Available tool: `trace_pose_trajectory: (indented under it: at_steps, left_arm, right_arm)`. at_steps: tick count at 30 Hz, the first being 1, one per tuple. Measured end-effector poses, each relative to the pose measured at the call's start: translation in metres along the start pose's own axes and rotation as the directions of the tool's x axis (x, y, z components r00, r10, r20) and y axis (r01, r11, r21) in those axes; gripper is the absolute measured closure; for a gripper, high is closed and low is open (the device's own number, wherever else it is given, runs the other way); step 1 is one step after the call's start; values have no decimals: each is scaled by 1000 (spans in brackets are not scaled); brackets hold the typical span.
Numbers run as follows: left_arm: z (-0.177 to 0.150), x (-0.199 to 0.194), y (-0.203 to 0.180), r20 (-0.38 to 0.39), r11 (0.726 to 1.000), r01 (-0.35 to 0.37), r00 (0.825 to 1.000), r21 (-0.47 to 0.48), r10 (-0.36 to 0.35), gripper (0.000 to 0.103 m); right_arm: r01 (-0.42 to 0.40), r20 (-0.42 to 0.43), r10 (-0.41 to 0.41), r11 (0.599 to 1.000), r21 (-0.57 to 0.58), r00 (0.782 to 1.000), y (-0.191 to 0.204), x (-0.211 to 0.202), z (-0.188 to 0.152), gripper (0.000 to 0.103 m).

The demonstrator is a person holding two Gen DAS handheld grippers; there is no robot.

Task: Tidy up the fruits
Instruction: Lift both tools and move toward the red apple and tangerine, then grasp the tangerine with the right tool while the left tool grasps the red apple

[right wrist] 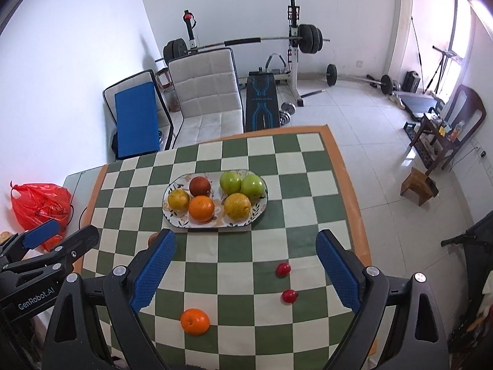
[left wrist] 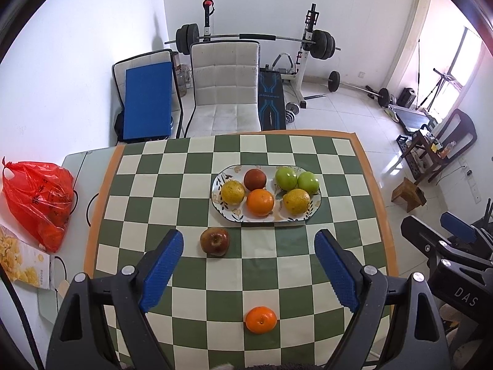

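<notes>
Left wrist view: ribbed blue fingers [left wrist: 163,269] flank a round, glossy orange [left wrist: 261,319].

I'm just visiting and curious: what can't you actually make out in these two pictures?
- Red apple: right wrist view, mostly hidden behind a gripper finger.
- Red bag: left wrist view, contents blurred by plastic.
- Two small red fruits: right view only; too small to identify.

Open cloth lies before the full plate [left wrist: 222,208]; only a loose apple [left wrist: 214,241], an orange [left wrist: 260,319] and two small red fruits [right wrist: 283,269] dot it.
</notes>
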State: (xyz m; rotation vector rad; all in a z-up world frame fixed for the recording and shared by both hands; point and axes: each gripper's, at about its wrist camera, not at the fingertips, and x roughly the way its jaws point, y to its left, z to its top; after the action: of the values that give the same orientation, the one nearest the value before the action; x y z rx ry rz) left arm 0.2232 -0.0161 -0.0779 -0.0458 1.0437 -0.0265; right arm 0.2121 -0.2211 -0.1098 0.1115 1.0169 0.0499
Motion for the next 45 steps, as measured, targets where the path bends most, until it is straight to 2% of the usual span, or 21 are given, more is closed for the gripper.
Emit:
trace_pose_trajectory:
  at_steps: [2, 3, 5, 7, 9, 11, 14, 15, 18, 21, 23, 24, 27, 30, 33, 36, 39, 42, 45]
  left_arm:
    - [-1, 2, 0, -2, 1000, -11, 1000, 6, 11, 16]
    - [-3, 6, 2, -13, 999, -32, 999, 17, 32, 11]
    - [-7, 20, 7, -46, 997, -72, 996, 35, 73, 0]
    - [-17, 40, 19, -98, 992, -122, 987, 43, 126, 0]
    - [-33, 65, 37, -172, 986, -164, 971, 36, 167, 0]
    - [-50, 88, 53, -253, 983, -183, 950, 19, 182, 0]
    - [-78, 122, 79, -390, 977, -213, 901, -20, 189, 0]
    - [-89, 133, 87, -434, 974, -225, 881, -32, 189, 0]
    - [-112, 151, 104, -508, 964, -259, 839, -54, 197, 0]
    - [-124, 159, 111, -543, 957, -285, 813, -60, 208, 0]
    - [-127, 162, 114, -550, 953, -297, 807, -65, 214, 0]
    - [-126, 163, 115, -551, 951, -302, 806, -69, 216, 0]
    - [-118, 169, 116, -548, 950, -304, 808, -71, 218, 0]
    - [-102, 174, 112, -532, 952, -298, 818, -66, 219, 0]
    - [-81, 185, 103, -515, 958, -281, 830, -57, 213, 0]
    - [-60, 204, 92, -510, 967, -250, 839, -53, 189, 0]
    - [-41, 230, 82, -523, 975, -217, 837, -47, 162, 0]
    - [-27, 262, 74, -553, 981, -187, 823, -44, 132, 0]
    - [-23, 297, 70, -613, 986, -162, 783, -42, 103, 0]
  right_arm:
    - [-40, -66, 41, 999, 20, 997, -1, 20, -7, 4]
    - [-54, -100, 56, 998, 20, 993, 0, 32, -11, 4]
    - [-103, -207, 108, 994, 34, 972, 3, 67, -26, 4]
    - [-149, -349, 154, 988, 41, 924, 11, 113, -50, 4]
    - [-164, -434, 159, 986, 26, 887, 20, 148, -74, 4]
    - [-185, -517, 164, 983, 11, 840, 32, 182, -99, 4]
    - [-229, -617, 172, 973, -13, 768, 54, 225, -133, 4]
    - [-238, -639, 160, 971, -37, 753, 63, 235, -144, 4]
    - [-259, -684, 103, 957, -130, 722, 89, 259, -167, 5]
    - [-283, -711, 55, 937, -206, 701, 109, 272, -187, 12]
    - [-295, -713, 35, 924, -244, 700, 118, 276, -195, 33]
    - [-302, -715, 24, 916, -265, 699, 122, 278, -199, 36]
    - [-317, -705, 18, 901, -297, 709, 126, 278, -203, 37]
    - [-288, -675, -13, 898, -331, 737, 120, 276, -199, 37]
    - [-263, -662, 24, 928, -264, 749, 93, 273, -182, 37]
    - [-219, -637, 46, 956, -196, 770, 62, 274, -160, 37]
    - [-169, -618, 43, 975, -147, 785, 35, 279, -140, 37]
    - [-148, -617, 55, 984, -101, 785, 15, 290, -125, 37]
    - [-132, -616, 68, 989, -59, 785, 2, 299, -123, 37]
